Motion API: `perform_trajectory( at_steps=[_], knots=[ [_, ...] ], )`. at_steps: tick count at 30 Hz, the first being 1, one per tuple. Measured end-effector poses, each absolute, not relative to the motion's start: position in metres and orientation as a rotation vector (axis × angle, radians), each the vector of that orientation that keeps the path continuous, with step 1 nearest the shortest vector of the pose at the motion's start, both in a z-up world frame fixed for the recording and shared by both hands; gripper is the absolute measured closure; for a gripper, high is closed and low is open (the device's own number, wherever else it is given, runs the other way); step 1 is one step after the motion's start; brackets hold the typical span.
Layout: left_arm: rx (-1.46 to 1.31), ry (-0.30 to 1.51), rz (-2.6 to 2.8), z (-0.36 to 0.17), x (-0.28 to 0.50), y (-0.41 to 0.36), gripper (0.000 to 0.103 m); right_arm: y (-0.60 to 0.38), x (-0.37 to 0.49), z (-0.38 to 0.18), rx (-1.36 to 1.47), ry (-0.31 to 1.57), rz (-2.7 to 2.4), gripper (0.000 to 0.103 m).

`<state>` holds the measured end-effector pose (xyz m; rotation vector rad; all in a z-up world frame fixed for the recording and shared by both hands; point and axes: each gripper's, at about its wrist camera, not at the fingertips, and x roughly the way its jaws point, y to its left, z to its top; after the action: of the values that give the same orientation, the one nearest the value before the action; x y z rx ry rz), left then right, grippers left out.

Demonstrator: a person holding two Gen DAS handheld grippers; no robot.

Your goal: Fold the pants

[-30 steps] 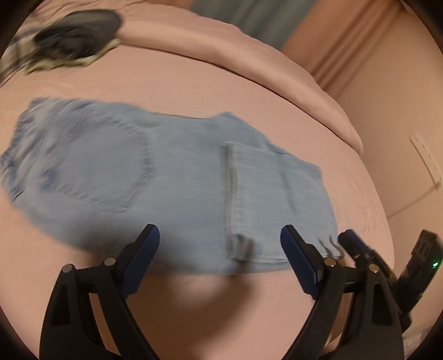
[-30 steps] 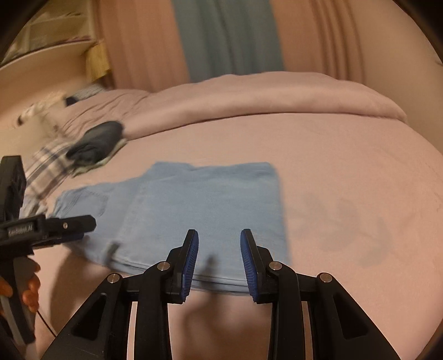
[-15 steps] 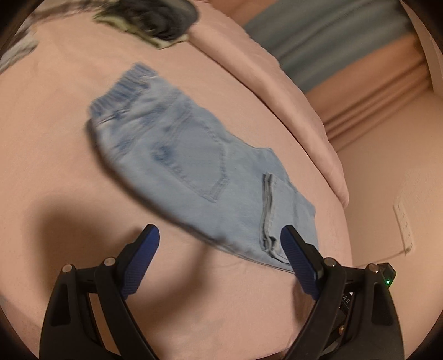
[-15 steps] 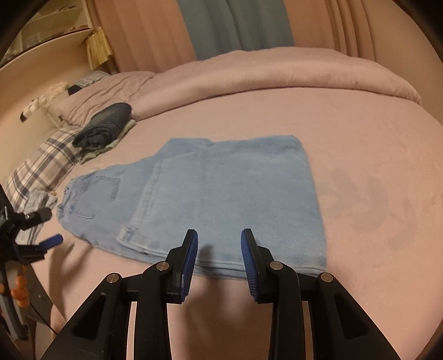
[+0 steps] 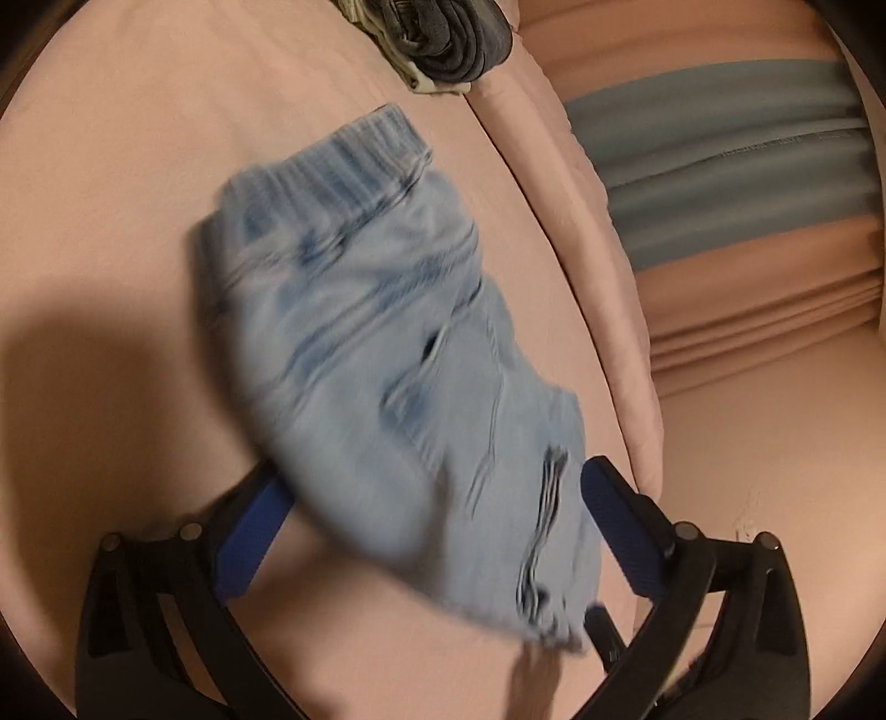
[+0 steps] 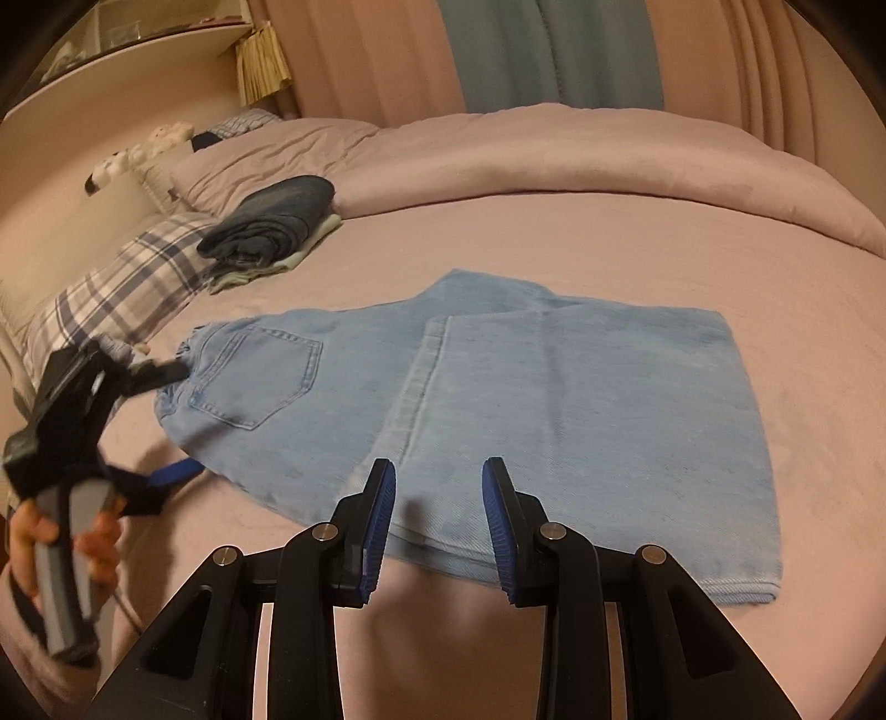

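Note:
Light blue jeans (image 6: 554, 399) lie folded in half on the pink bed (image 6: 720, 249), back pocket up at the left, leg hems towards me. In the left wrist view the jeans (image 5: 360, 332) are blurred and fill the middle. My left gripper (image 5: 432, 479) straddles their waist end with its jaws opening. The cloth edge lies between the blue pads without being pressed, and it hides one fingertip. The right wrist view shows that left gripper (image 6: 183, 418) in a hand at the waistband. My right gripper (image 6: 438, 471) hovers over the near folded edge, its narrow gap empty.
A stack of dark folded clothes (image 6: 271, 221) sits at the back left beside a plaid pillow (image 6: 122, 288). A rolled pink duvet (image 6: 554, 160) runs along the far side. Curtains (image 6: 554, 50) hang behind. Bare sheet lies to the right of the jeans.
My left gripper rolled and swung in to the waist end of the jeans, and its jaws widened. My right gripper drifted across the bed, closer over the near folded edge.

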<state>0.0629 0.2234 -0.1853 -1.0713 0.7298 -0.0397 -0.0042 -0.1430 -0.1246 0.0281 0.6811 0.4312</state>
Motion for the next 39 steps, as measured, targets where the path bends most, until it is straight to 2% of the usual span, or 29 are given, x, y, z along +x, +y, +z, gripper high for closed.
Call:
perform_trajectory(
  at_steps=[4, 6, 8, 10, 13, 15, 20, 21, 24, 28, 30, 32, 34, 37, 38, 39],
  knots=[
    [-1.139, 0.701, -0.001, -0.184, 0.077, 0.232, 0.002, -0.138, 0.0, -0.119, 0.021, 0.679, 0.435, 0.07],
    [-1.173, 0.698, 0.007, -0.184, 0.077, 0.237, 0.011, -0.134, 0.002, -0.117, 0.011, 0.681, 0.436, 0.07],
    [-1.172, 0.719, 0.022, -0.187, 0.076, 0.239, 0.051, -0.127, 0.008, -0.115, -0.007, 0.687, 0.436, 0.07],
    [-1.175, 0.745, 0.045, -0.195, 0.072, 0.243, 0.073, -0.115, 0.018, -0.113, -0.009, 0.702, 0.481, 0.07],
    [-1.224, 0.734, 0.019, -0.201, 0.066, 0.25, 0.076, -0.092, 0.04, -0.115, -0.025, 0.737, 0.53, 0.071],
    [-1.189, 0.737, 0.025, -0.195, 0.066, 0.248, 0.076, -0.076, 0.059, -0.118, -0.05, 0.76, 0.521, 0.078],
    [-1.052, 0.702, 0.007, -0.166, 0.072, 0.236, 0.081, -0.05, 0.122, -0.151, -0.032, 0.932, 0.478, 0.08],
    [-1.019, 0.697, 0.005, -0.162, 0.07, 0.232, 0.081, -0.046, 0.124, -0.152, -0.056, 0.913, 0.48, 0.081],
    [-0.918, 0.67, -0.012, -0.141, 0.073, 0.222, 0.082, -0.037, 0.122, -0.145, -0.133, 0.929, 0.466, 0.081],
    [-0.738, 0.615, -0.047, -0.109, 0.072, 0.196, 0.082, -0.059, 0.091, -0.137, 0.022, 0.925, 0.559, 0.081],
    [-0.669, 0.609, -0.085, -0.1, 0.075, 0.18, 0.081, -0.061, 0.08, -0.154, -0.013, 0.963, 0.549, 0.081],
    [-0.578, 0.59, -0.115, -0.088, 0.075, 0.158, 0.081, -0.067, 0.067, -0.156, -0.035, 0.913, 0.573, 0.081],
    [-0.503, 0.57, -0.147, -0.075, 0.074, 0.138, 0.081, -0.086, 0.058, -0.148, 0.085, 0.921, 0.612, 0.08],
    [-0.425, 0.56, -0.201, -0.064, 0.072, 0.111, 0.081, -0.134, 0.052, -0.137, 0.32, 0.869, 0.622, 0.07],
    [-0.4, 0.566, -0.217, -0.063, 0.073, 0.101, 0.081, -0.156, 0.05, -0.135, 0.409, 0.845, 0.607, 0.06],
    [-0.381, 0.573, -0.23, -0.062, 0.075, 0.092, 0.081, -0.174, 0.048, -0.135, 0.484, 0.826, 0.596, 0.054]
  ],
)
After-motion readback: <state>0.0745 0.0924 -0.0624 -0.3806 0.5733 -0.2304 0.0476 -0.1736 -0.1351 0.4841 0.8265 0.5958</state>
